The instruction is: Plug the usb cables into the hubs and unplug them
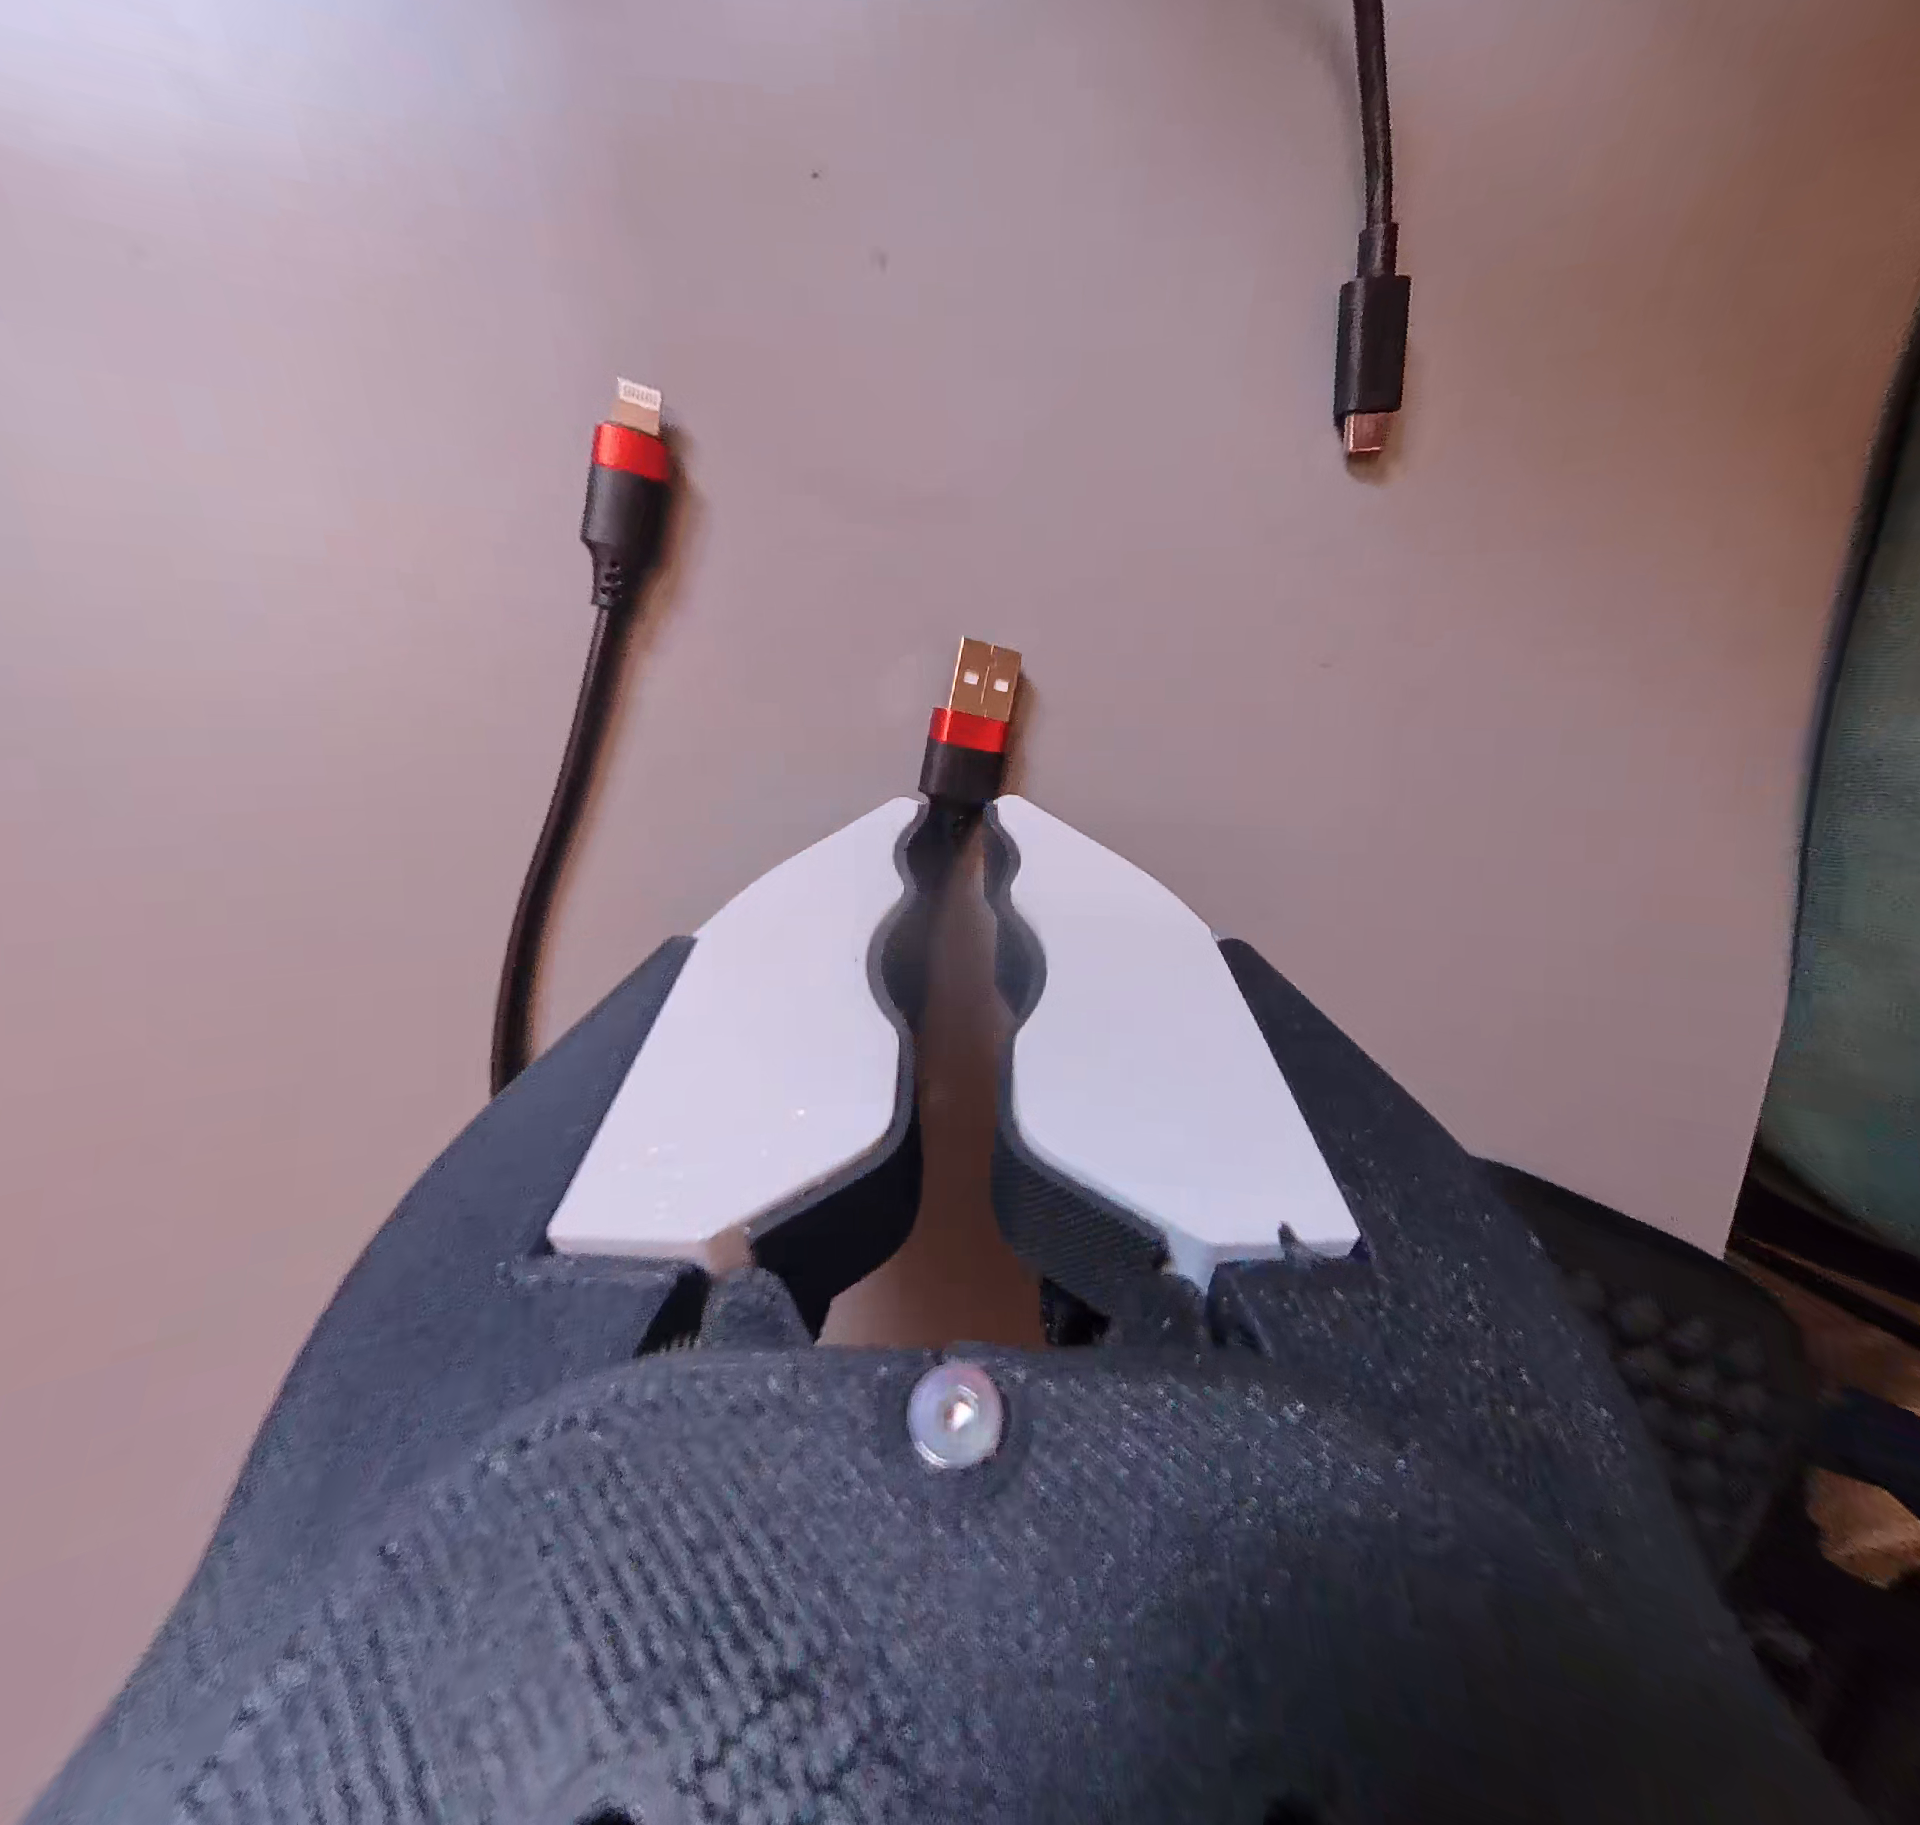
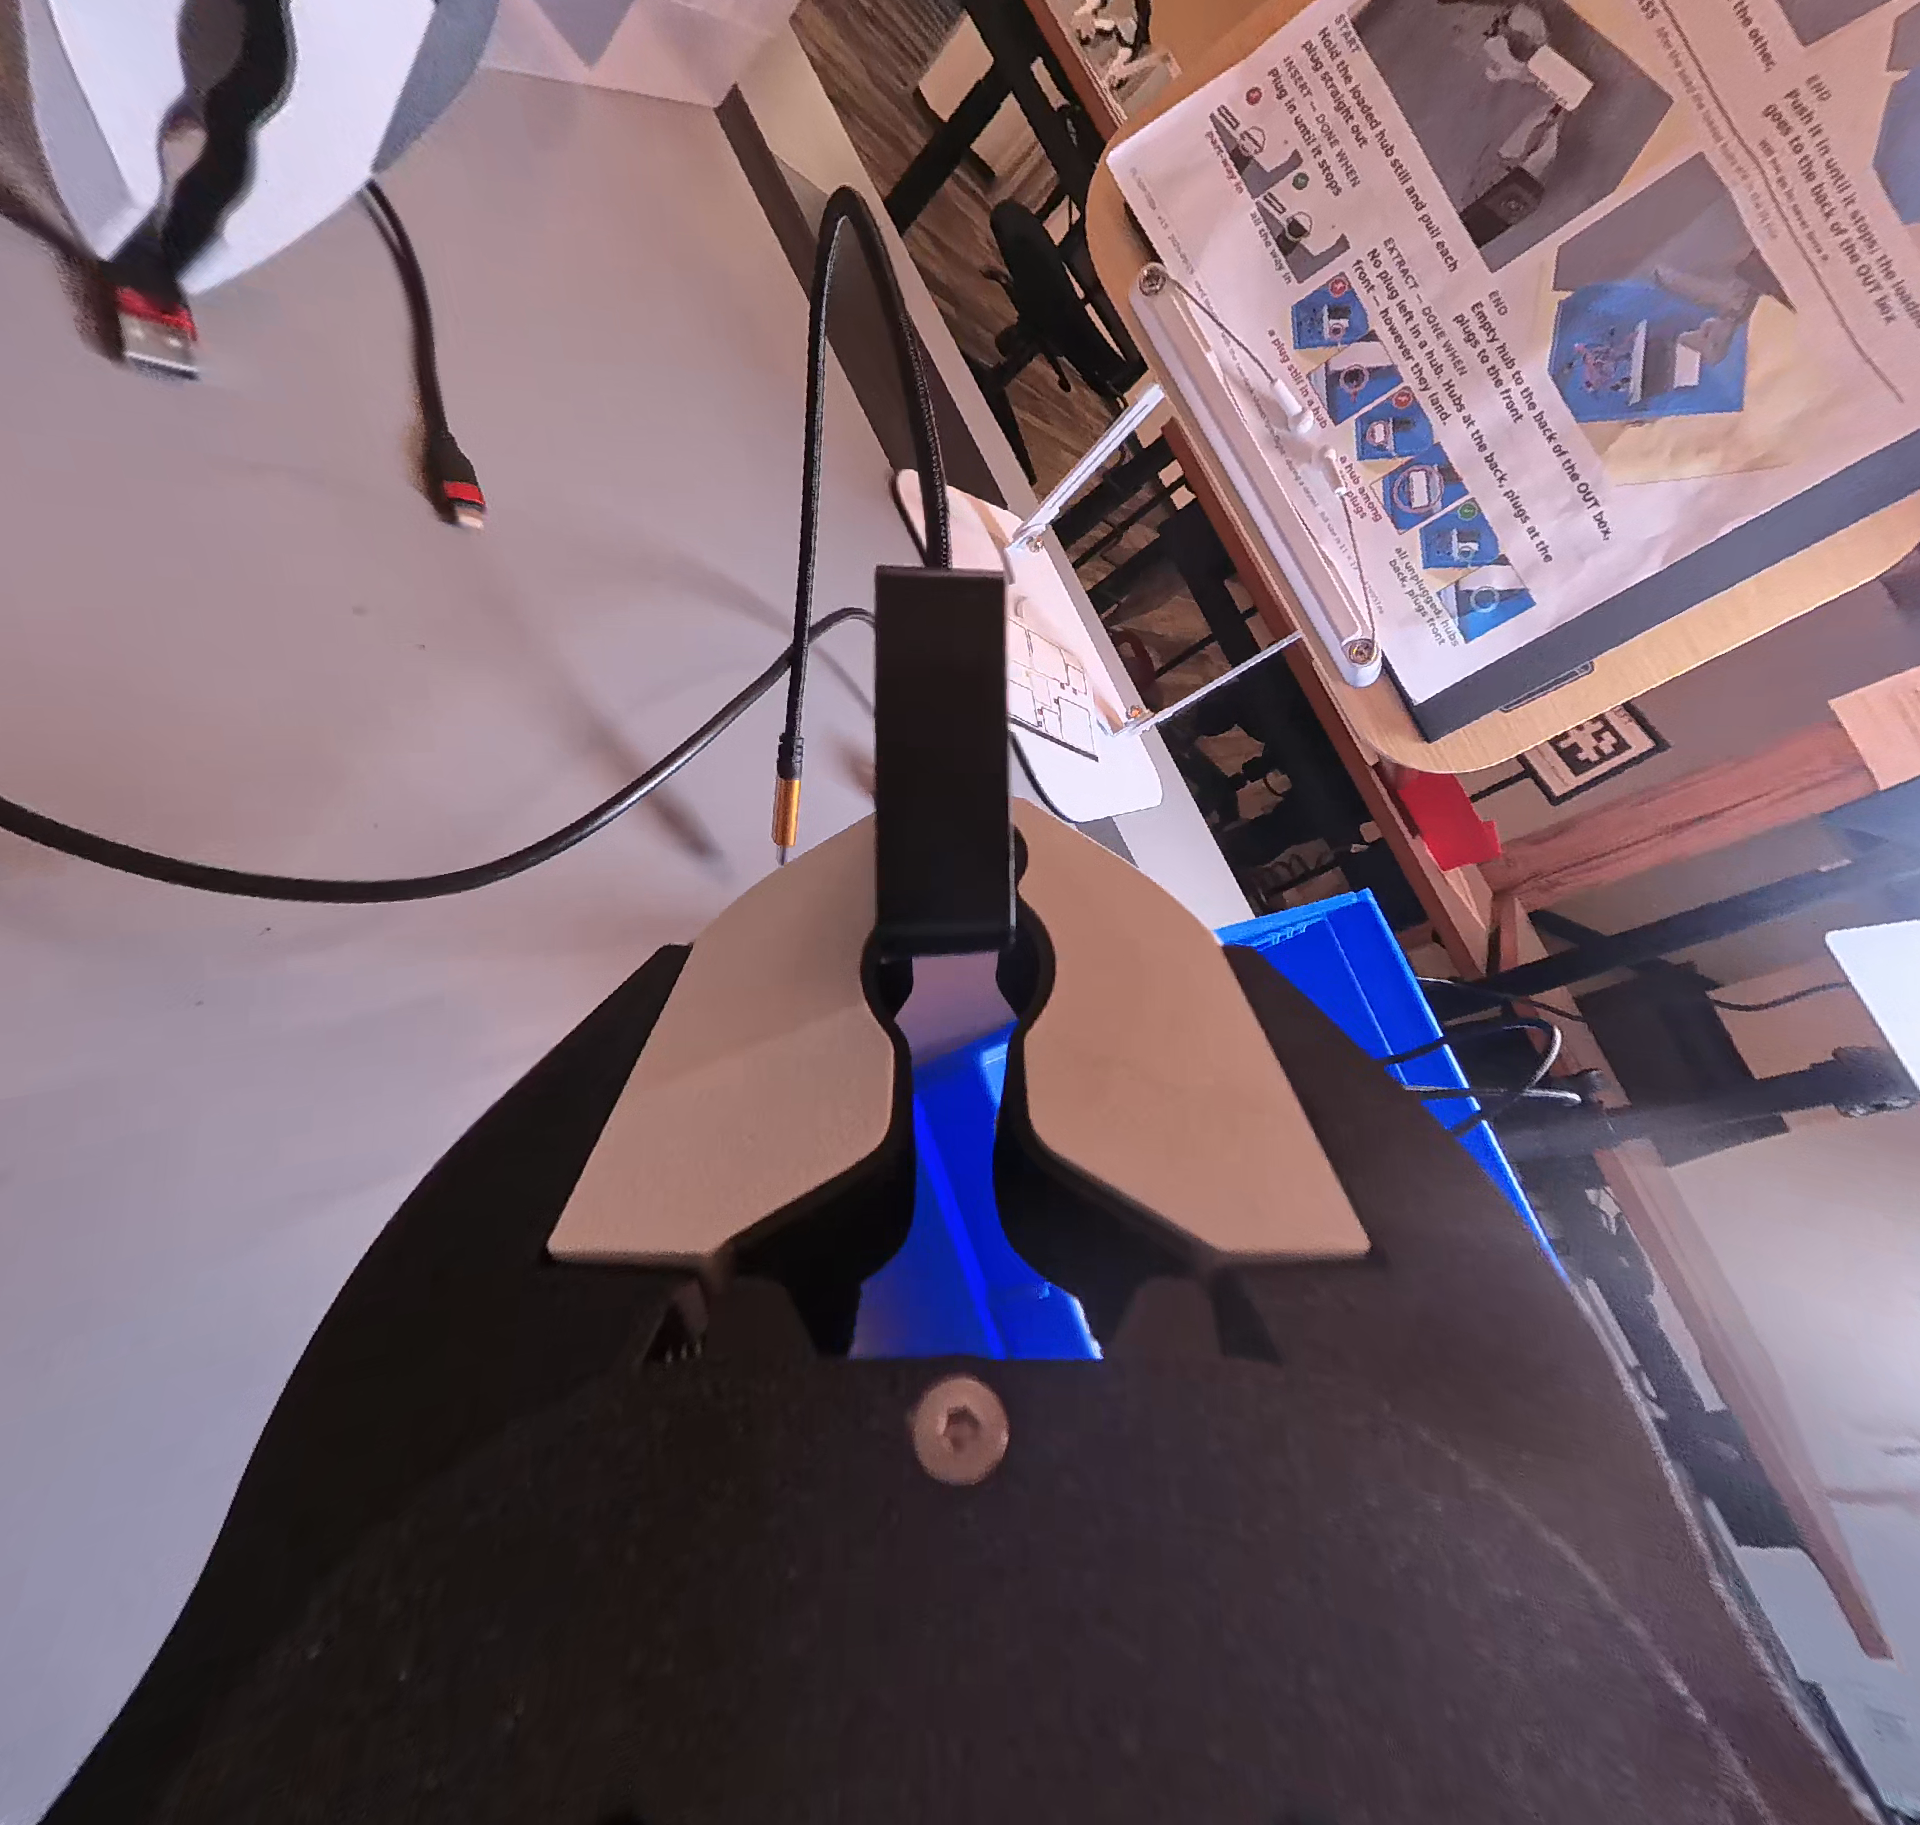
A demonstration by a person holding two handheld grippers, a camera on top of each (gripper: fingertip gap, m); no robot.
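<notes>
1. The red-collared USB plug point(image 1: 966, 726) jutted from the left gripper point(image 1: 954, 819), clamped by its boot, metal end free for insertion.
2. The right gripper point(image 2: 943, 928) pinched the black hub point(image 2: 943, 747) upright above the table point(image 1: 312, 217).
3. Spare cable ends point(image 1: 627, 487) lay nearby.

Each hand-held gripper has a dark, coarse-textured printed body. The left hand-held gripper point(image 1: 954, 811) carries pale grey finger plates with wavy dark inner edges; the right hand-held gripper point(image 2: 943, 892) matches it. A silver screw sits at each base.
</notes>
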